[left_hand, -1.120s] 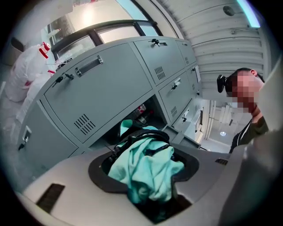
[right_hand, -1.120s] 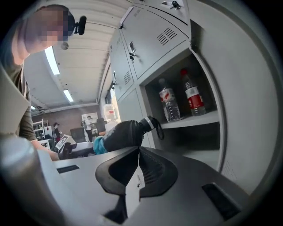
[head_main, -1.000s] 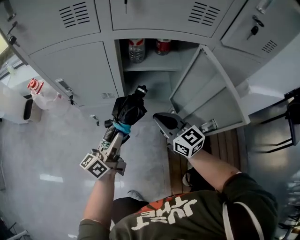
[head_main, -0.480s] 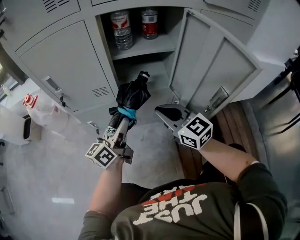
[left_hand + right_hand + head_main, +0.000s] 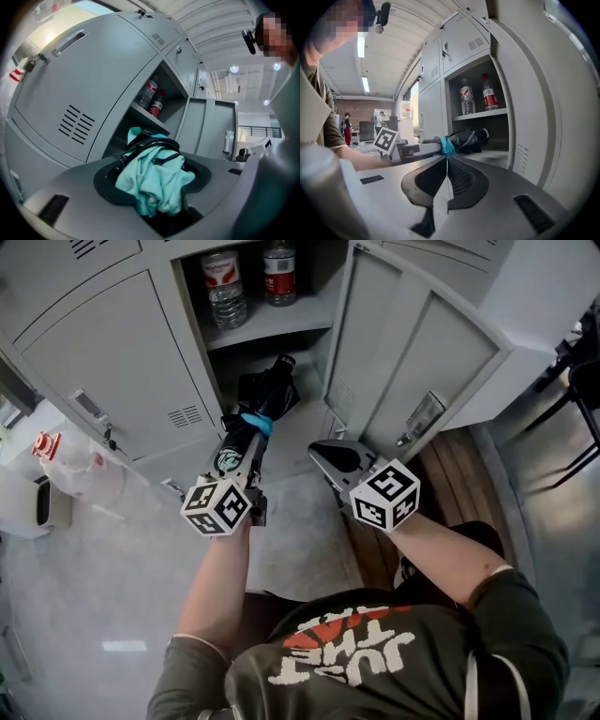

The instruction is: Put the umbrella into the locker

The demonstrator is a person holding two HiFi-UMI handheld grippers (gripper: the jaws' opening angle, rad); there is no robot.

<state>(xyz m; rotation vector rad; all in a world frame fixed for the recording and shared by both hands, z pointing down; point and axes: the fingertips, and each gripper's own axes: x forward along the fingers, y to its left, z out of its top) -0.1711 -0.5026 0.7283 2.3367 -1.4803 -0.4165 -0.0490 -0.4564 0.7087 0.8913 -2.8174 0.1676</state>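
The folded black umbrella (image 5: 267,390) with a teal strap (image 5: 255,423) lies nearly level, and my left gripper (image 5: 240,452) is shut on its handle end. Its tip (image 5: 284,362) reaches into the open locker's lower compartment (image 5: 239,357), under the shelf. In the left gripper view the teal cloth (image 5: 154,180) fills the space between the jaws. My right gripper (image 5: 330,457) hangs to the right of the umbrella, shut with nothing in it. The right gripper view shows the umbrella (image 5: 466,139) crossing in front of the compartment, beyond the right gripper (image 5: 446,161).
The locker door (image 5: 412,343) stands open at the right, close to my right gripper. Two bottles (image 5: 225,287) (image 5: 278,273) stand on the shelf (image 5: 272,324) above. A closed locker door (image 5: 112,352) is at the left, with a white bag (image 5: 66,460) on the floor beside it.
My left gripper has carried the umbrella forward and lower, so its tip now enters the locker opening. The right gripper has sunk a little and stays shut.
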